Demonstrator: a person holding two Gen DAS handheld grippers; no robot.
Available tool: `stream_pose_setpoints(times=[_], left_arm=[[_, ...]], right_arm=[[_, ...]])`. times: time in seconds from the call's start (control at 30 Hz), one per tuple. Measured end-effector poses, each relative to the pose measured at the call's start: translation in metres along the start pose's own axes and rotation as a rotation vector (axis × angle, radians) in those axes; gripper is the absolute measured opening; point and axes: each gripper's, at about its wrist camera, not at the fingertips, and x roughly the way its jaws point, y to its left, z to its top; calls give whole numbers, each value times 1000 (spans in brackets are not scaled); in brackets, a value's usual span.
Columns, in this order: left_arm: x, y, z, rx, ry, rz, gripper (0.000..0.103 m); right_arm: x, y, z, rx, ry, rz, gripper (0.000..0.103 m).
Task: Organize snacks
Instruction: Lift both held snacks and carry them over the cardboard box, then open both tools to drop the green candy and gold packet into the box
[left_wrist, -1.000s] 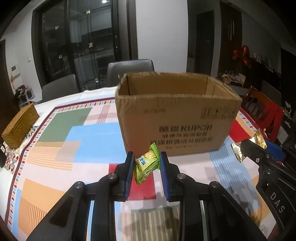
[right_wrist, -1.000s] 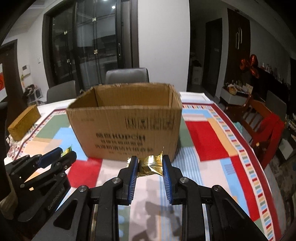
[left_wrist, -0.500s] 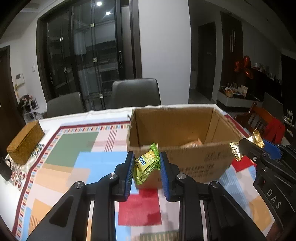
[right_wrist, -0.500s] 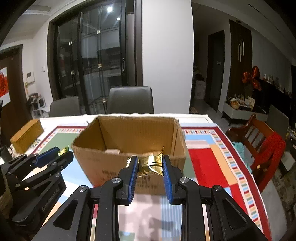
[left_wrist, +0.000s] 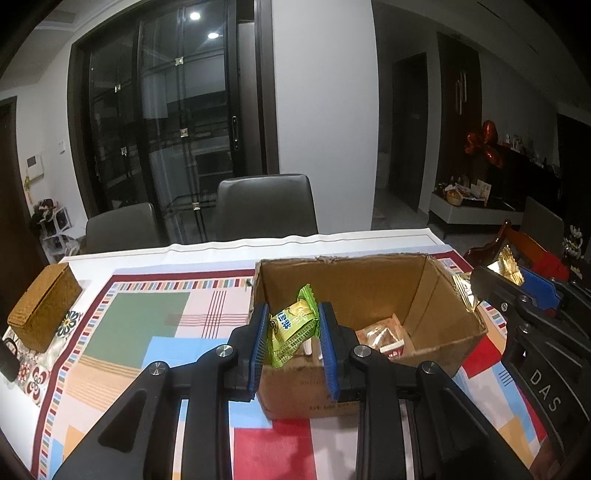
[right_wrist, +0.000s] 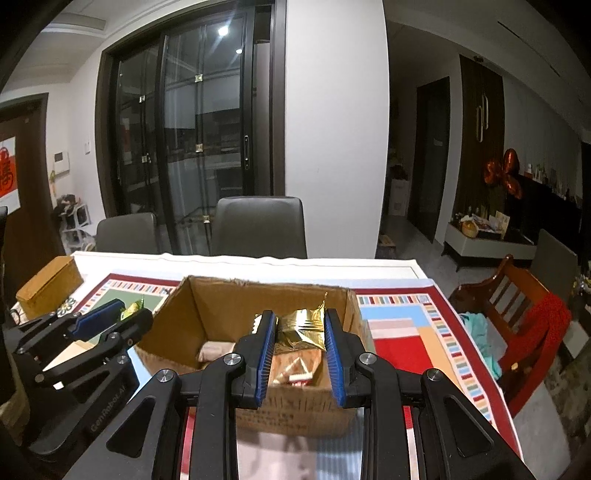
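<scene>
2 grippers are hovering over the near edge of the box (left_wrist: 436, 284). Left gripper (left_wrist: 291, 332) is clamping a green snack (left_wrist: 293, 328); right gripper (right_wrist: 300, 332) is clamping a gold snack (right_wrist: 301, 328). More packets (left_wrist: 384, 338) are lying inside the box, below and ahead of both.

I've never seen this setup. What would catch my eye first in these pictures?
The open brown cardboard box at mid-table, snack packets already lying inside. Over its near edge, the left claw is shut on a green crinkly snack packet, and the right claw on a gold foil packet.
</scene>
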Motion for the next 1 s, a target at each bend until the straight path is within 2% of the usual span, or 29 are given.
stream_pose_setpoints(times=[0.43, 0.87, 1.0], left_arm=[[33, -1, 20, 8, -3, -21, 27], [69, 1, 23, 2, 35, -38, 28], [75, 2, 23, 0, 52, -49, 32]], right_arm=[[27, 1, 13, 1, 7, -2, 28], [65, -1, 13, -1, 69, 12, 28], [73, 0, 12, -11, 90, 19, 28]])
